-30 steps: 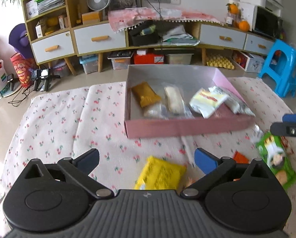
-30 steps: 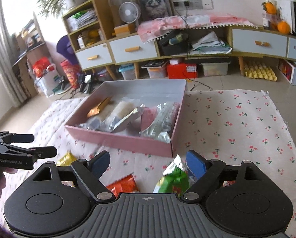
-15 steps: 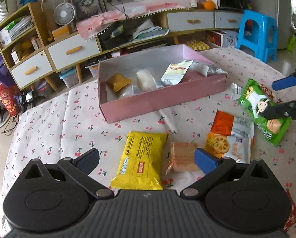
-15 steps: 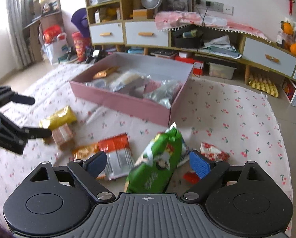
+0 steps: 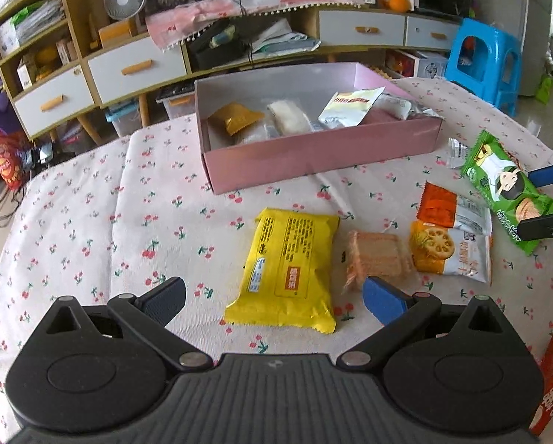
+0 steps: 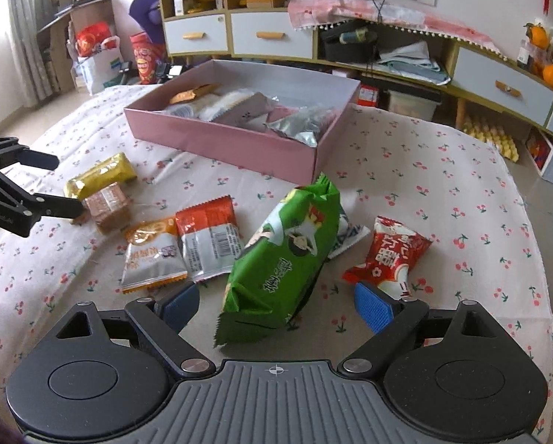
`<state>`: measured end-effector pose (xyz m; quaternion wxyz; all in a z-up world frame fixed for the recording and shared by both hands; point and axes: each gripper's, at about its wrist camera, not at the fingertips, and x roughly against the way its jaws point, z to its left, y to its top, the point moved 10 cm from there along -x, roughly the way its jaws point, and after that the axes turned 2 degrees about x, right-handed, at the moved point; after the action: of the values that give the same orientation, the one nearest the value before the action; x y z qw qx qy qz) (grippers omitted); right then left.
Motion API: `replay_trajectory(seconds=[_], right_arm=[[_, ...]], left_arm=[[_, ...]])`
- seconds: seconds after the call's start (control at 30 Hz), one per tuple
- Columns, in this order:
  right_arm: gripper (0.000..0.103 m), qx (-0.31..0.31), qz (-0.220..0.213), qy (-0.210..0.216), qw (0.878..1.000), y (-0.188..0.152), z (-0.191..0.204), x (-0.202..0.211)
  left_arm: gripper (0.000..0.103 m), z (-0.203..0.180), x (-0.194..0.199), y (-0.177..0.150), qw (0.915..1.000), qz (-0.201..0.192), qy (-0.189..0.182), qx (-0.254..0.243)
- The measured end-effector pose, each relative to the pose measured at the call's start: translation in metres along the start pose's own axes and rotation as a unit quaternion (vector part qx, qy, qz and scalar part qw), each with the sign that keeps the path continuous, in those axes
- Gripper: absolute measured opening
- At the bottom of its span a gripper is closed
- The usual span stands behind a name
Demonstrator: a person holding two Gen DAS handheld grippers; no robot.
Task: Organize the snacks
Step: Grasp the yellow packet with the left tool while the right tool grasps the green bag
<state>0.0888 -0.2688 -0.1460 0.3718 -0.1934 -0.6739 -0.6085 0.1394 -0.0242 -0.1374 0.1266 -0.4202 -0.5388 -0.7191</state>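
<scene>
Cherry-print cloth (image 5: pixel 91 222) spreads under my pink box (image 5: pixel 313 155), already part filled. Outside it lie the yellow packet (image 5: pixel 291 270), green biscuit bag (image 6: pixel 284 259) and red packet (image 6: pixel 391 255). My left gripper (image 5: pixel 272 296) and right gripper (image 6: pixel 276 307) gape, gripping nothing.

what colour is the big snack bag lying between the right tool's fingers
Green, with a cartoon figure printed on it; the green snack bag shows best in the right wrist view.
</scene>
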Motion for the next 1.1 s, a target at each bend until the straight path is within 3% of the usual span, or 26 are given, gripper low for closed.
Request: replay_trajectory(seconds=[0.17,0.47,0.67,0.83,1.1], right_arm=[[0.092,-0.016,0.002,-0.001,1.000,0.000,-0.006,-0.001],[0.092,-0.041,0.002,0.009,0.999,0.003,-0.005,-0.004],[0.091,-0.061,0.008,0.017,0.998,0.007,-0.003,-0.006],[0.089,-0.067,0.007,0.024,0.997,0.009,0.000,-0.005],[0.065,-0.065,0.017,0.019,0.998,0.009,0.004,-0.011]], left_arm=[[0.099,0.000,-0.004,-0.001,0.9999,0.003,-0.011,0.007],[0.079,0.006,-0.012,-0.001,0.9994,0.017,-0.019,0.023],[0.076,0.011,-0.015,-0.001,0.9982,0.029,-0.023,0.047],[0.066,0.009,-0.015,0.001,0.9984,0.027,-0.023,0.044],[0.053,0.003,-0.018,0.005,0.9987,0.025,-0.028,0.034]])
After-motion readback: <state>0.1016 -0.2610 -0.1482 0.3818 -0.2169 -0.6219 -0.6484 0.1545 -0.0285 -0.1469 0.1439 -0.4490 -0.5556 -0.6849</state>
